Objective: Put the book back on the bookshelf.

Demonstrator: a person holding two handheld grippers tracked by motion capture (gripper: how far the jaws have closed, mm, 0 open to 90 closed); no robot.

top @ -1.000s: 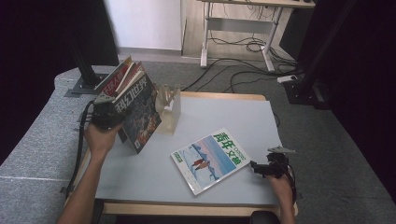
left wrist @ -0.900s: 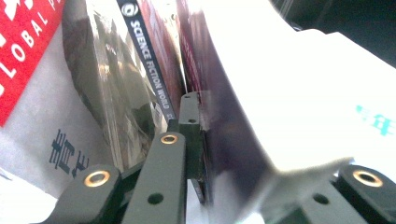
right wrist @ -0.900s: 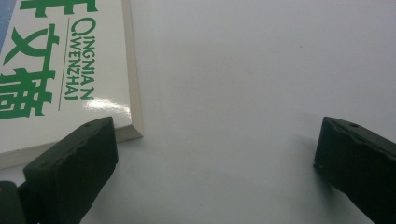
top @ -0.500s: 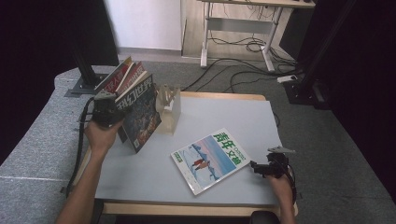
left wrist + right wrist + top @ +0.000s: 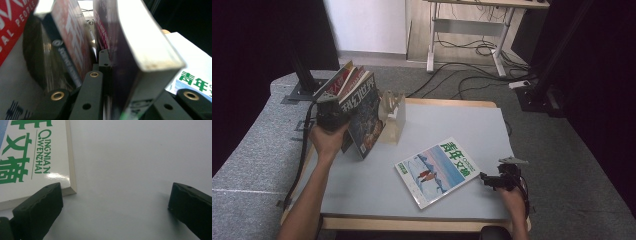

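Observation:
Several magazines stand leaning at the table's far left. My left gripper (image 5: 332, 117) is shut on the front one, a thick dark-covered magazine (image 5: 364, 117) with white characters. In the left gripper view that magazine (image 5: 140, 50) sits between the jaws of the left gripper (image 5: 130, 85), with red-covered magazines (image 5: 67, 42) just behind it. A pale blue magazine (image 5: 437, 170) with green characters lies flat near the table's front. My right gripper (image 5: 491, 180) rests open just right of its corner. In the right gripper view the right gripper (image 5: 113, 202) holds nothing, and the magazine's corner (image 5: 37, 152) lies by one jaw.
A clear plastic book stand (image 5: 393, 112) stands beside the leaning magazines. The grey table (image 5: 452, 120) has a wooden edge. Beyond it, cables run over the carpet under a desk frame (image 5: 467, 30). A black post (image 5: 304, 75) rises at the far left.
The left hand has edged slightly forward and right with the dark magazine. The right gripper and the flat magazine have stayed put.

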